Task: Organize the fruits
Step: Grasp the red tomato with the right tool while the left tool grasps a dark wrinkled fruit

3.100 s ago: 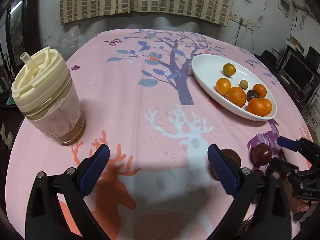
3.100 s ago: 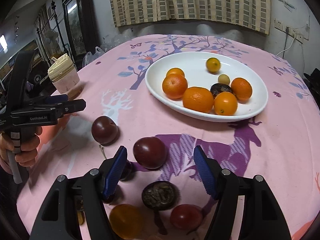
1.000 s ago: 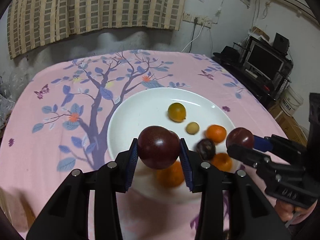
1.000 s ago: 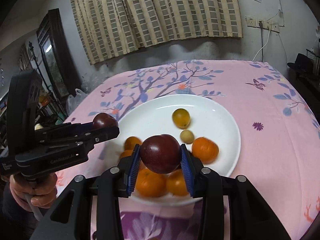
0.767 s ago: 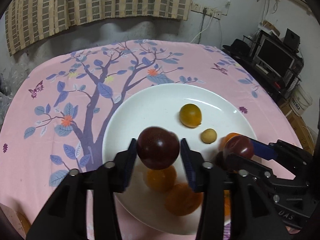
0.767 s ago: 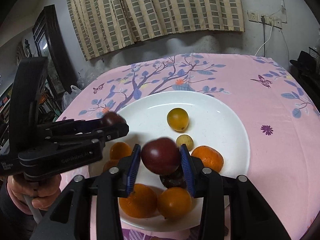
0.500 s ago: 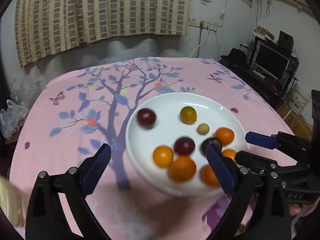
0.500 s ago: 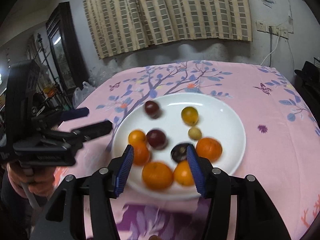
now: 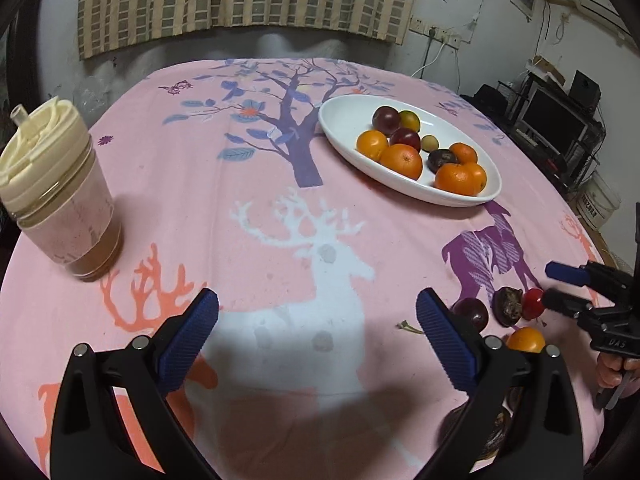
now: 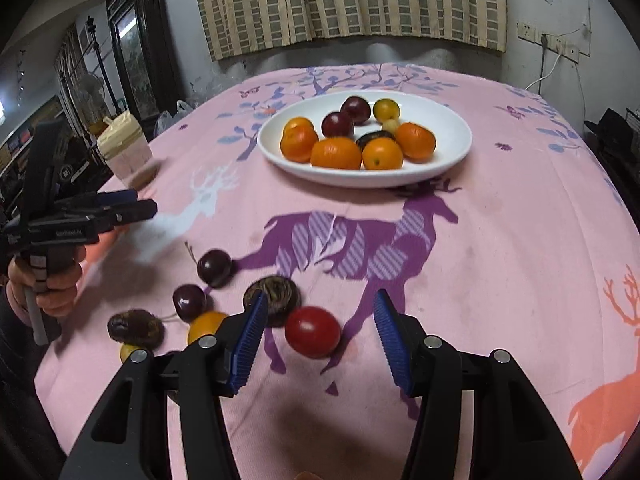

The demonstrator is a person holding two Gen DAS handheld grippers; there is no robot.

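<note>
A white oval plate [image 9: 348,120] [image 10: 444,120] holds oranges, two dark plums [image 10: 338,124] and small yellow fruits. Loose fruit lies on the pink tablecloth near the front edge: a red tomato [image 10: 313,332] [image 9: 532,303], a wrinkled dark fruit [image 10: 276,291], dark plums [image 10: 214,267] [image 9: 471,312] and an orange fruit [image 10: 206,326]. My right gripper [image 10: 316,336] is open, low over the cloth, with the red tomato between its fingers. My left gripper [image 9: 318,328] is open and empty over the white deer print, with the loose fruit to its right.
A lidded cream cup with a pink drink [image 9: 52,196] [image 10: 124,148] stands at the table's left side. The round table's edge [image 10: 624,216] drops off to the right, with shelving and a monitor [image 9: 556,120] beyond.
Both grippers released their plums onto the plate, opened, and pulled back from above the plate to low over the near part of the table. The right one now straddles the red tomato.
</note>
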